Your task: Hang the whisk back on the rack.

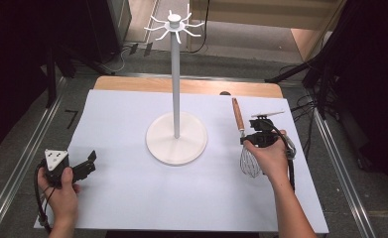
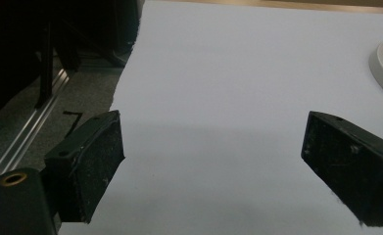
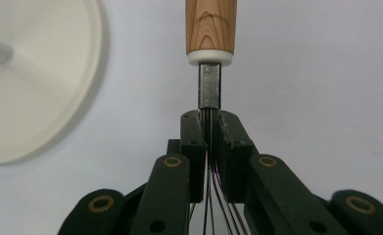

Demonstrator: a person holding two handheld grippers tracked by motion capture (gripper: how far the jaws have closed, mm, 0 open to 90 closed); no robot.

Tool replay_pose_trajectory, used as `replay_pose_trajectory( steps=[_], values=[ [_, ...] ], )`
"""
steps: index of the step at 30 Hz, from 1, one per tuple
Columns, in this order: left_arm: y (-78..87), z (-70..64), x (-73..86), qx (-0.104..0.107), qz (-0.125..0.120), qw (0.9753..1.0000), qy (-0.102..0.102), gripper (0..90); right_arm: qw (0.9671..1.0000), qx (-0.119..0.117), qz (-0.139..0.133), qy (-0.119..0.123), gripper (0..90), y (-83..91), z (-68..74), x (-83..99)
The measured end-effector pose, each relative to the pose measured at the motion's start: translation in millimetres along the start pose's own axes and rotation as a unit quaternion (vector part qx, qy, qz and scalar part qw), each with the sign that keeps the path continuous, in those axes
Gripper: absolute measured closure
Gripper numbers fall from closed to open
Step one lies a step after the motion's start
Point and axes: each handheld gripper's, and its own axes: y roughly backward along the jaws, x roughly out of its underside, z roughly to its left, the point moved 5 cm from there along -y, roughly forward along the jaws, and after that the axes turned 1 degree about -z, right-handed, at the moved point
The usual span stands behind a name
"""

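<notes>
One whisk (image 1: 244, 141) is clamped at its wire neck by the right gripper (image 1: 261, 138) near the tabletop's (image 1: 132, 188) right edge, beside one white hook stand (image 1: 175, 134) at centre, while the left gripper (image 1: 82, 168), jaws held apart, is kept over open sheet near the left edge.

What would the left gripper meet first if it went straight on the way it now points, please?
Probably the round white base of the hook stand; until there, the left gripper, open, has bare white table sheet ahead.
</notes>
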Motion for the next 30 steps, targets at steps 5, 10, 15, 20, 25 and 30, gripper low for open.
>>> replay_pose_trajectory(
  steps=[5, 10, 15, 20, 25, 30],
  values=[
    [0.0, 0.0, 0.0, 0.0, -0.001, 1.0, 0.0, 9.3, 0.9976, -0.03, -0.06, 0.017, 84.0, 13.9, 11.3, -5.4],
    [0.3, 0.1, 0.1, 0.001, 0.0, 1.0, -0.002, 9.4, 0.9885, -0.055, -0.133, 0.047, 84.0, 30.6, 25.0, -9.8],
    [0.2, 0.1, 0.1, 0.0, 0.0, 1.0, -0.002, 9.4, 0.9773, -0.078, -0.186, 0.065, 84.0, 43.0, 37.6, -11.5],
    [0.2, 0.1, 0.1, 0.0, 0.0, 1.0, -0.002, 9.4, 0.9649, -0.109, -0.224, 0.084, 83.9, 51.1, 48.8, -10.7],
    [0.1, 0.0, 0.1, 0.0, 0.0, 1.0, -0.002, 9.4, 0.9479, -0.116, -0.274, 0.112, 83.9, 59.7, 58.4, -10.2],
    [0.1, 0.0, 0.0, 0.0, 0.0, 1.0, -0.002, 9.4, 0.9343, -0.128, -0.311, 0.118, 84.0, 69.4, 65.8, -10.1]
  ],
)
